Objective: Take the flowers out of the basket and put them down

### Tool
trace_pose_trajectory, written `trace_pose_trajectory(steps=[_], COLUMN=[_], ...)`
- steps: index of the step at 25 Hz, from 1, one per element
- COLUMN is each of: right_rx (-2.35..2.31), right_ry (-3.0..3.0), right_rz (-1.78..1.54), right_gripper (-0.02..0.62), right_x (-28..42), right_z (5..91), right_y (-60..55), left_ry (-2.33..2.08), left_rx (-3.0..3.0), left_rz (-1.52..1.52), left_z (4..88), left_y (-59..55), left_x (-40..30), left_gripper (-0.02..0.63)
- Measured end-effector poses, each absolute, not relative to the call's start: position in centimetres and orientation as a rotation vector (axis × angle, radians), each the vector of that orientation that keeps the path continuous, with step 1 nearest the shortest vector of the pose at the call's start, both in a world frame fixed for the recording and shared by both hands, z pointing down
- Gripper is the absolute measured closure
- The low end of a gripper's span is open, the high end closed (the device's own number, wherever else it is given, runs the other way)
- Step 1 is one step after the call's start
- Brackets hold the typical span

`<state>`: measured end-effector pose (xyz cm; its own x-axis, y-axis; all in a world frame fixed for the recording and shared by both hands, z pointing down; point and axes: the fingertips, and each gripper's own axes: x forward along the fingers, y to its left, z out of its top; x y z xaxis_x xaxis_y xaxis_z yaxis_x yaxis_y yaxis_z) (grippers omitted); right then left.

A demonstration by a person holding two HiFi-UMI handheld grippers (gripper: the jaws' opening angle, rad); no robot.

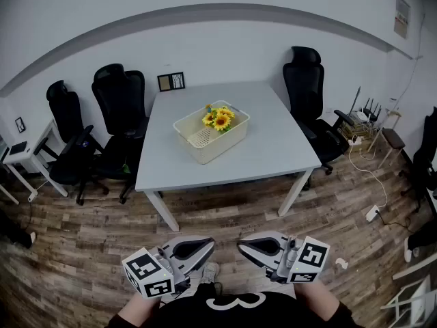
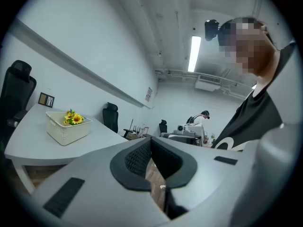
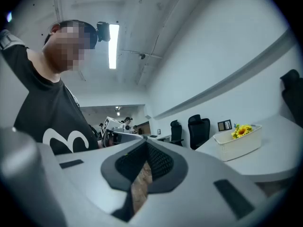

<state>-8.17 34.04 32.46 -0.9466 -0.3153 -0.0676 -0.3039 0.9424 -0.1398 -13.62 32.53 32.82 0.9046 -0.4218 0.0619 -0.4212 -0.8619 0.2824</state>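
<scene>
We see the bunch of yellow artificial sunflowers (image 1: 218, 119) standing in the cream perforated plastic basket (image 1: 213, 149) at the middle of the pale grey square table (image 1: 273, 142). Well apart from it, low over the wood-plank floor (image 1: 89, 238), the left gripper (image 1: 205, 247) and right gripper (image 1: 244, 248) face each other, each clenched on nothing.

A white perforated plastic basket (image 1: 217, 145) sits at the middle of the pale square table (image 1: 273, 142), with yellow artificial sunflowers (image 1: 218, 119) in its far part. Two black high-backed office chairs (image 1: 121, 104) stand left of the table; a third black office chair (image 1: 307, 80) right of it; a small dark picture frame (image 1: 171, 81) behind it.
</scene>
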Motion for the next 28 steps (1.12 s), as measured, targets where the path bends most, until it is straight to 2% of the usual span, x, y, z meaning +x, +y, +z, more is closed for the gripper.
trace_pose_trajectory(steps=[17,28], right_rx=[-0.558,-0.602], right_ry=[3.003,2.97], right_rz=[-0.204,-0.284], right_gripper=[0.589,0.588], right_x=[-7.5,-8.5], right_z=[32.1,32.9], right_y=[33.9,28.7], left_ry=[-0.574,-0.534], left_rx=[2.805,2.756], left_rz=[0.028,-0.002], left_z=[32.7,33.6], left_y=[32.6,27.0], left_x=[-12.4,-14.0], left_gripper=[0.594,0.594])
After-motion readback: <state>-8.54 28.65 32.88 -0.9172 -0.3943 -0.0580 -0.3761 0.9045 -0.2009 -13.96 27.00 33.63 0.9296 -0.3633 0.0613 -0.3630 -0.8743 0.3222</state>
